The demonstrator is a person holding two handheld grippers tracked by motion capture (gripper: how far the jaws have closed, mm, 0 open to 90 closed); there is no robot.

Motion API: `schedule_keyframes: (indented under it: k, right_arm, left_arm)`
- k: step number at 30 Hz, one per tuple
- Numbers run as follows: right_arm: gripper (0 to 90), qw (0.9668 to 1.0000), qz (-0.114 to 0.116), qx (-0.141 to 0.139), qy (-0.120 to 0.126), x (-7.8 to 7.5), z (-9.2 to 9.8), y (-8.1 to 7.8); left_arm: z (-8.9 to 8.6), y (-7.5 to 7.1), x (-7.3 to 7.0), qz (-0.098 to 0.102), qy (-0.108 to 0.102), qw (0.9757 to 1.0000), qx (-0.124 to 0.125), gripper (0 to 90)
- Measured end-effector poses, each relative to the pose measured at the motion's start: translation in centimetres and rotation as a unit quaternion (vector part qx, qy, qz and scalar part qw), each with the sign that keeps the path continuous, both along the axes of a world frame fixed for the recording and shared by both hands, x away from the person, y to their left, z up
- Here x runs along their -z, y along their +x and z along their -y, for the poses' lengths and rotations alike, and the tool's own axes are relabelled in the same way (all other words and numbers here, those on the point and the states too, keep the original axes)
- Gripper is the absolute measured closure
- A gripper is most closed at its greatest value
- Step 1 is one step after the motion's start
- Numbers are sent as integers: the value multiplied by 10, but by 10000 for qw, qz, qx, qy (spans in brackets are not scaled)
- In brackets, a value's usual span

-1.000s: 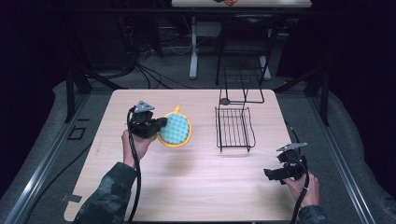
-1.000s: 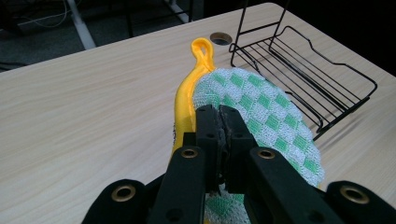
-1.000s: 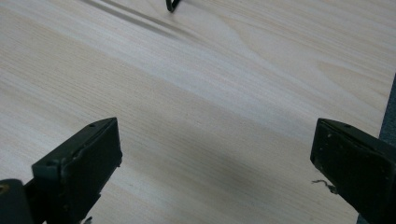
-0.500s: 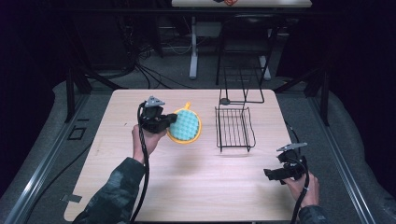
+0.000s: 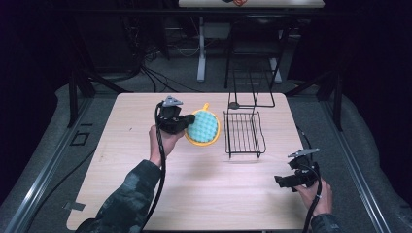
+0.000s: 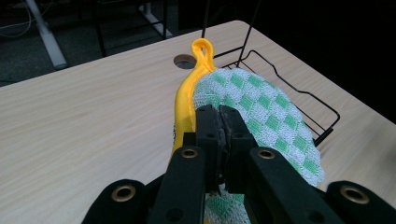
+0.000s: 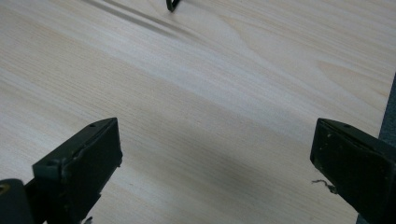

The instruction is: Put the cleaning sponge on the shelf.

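One pot holder (image 5: 204, 127) – one rack (image 5: 244, 134) – two grippers.

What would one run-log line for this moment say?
left gripper: shut on pot holder | pot holder: lifted, beside wire rack | right gripper: open, over table

On one wooden table (image 5: 204, 194) there are one round potholder (image 5: 203, 127) at frame centre, one black wire rack (image 5: 244, 134) right of centre, and two hand-held grippers, one left (image 5: 186, 123), one lower right (image 5: 281, 180).
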State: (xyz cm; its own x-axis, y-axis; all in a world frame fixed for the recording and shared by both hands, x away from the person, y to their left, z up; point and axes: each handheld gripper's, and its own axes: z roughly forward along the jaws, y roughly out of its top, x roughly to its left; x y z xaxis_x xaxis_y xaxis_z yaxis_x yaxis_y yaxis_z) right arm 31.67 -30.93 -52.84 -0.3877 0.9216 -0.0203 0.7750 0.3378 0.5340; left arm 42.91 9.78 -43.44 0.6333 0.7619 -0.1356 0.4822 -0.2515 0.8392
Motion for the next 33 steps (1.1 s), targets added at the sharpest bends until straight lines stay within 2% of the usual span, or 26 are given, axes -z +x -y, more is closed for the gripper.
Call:
schedule_keyframes:
  k: [6,12,25,33]
  right_arm:
    - [16,10000,-3,-15,5,0,0,0]
    - [16,10000,-13,-22,-6,0,0,0]
    - [16,10000,-6,-57,4,1,-2,0]
    - [17,10000,-16,-78,10,0,-3,-1]
  left_arm:
    - [9,5,1,1,-94,10000,17,877]
    - [21,10,2,30,-103,9999,35,877]
    - [54,18,8,13,-184,9998,46,877]
    - [73,24,19,-17,-190,9998,-12,876]
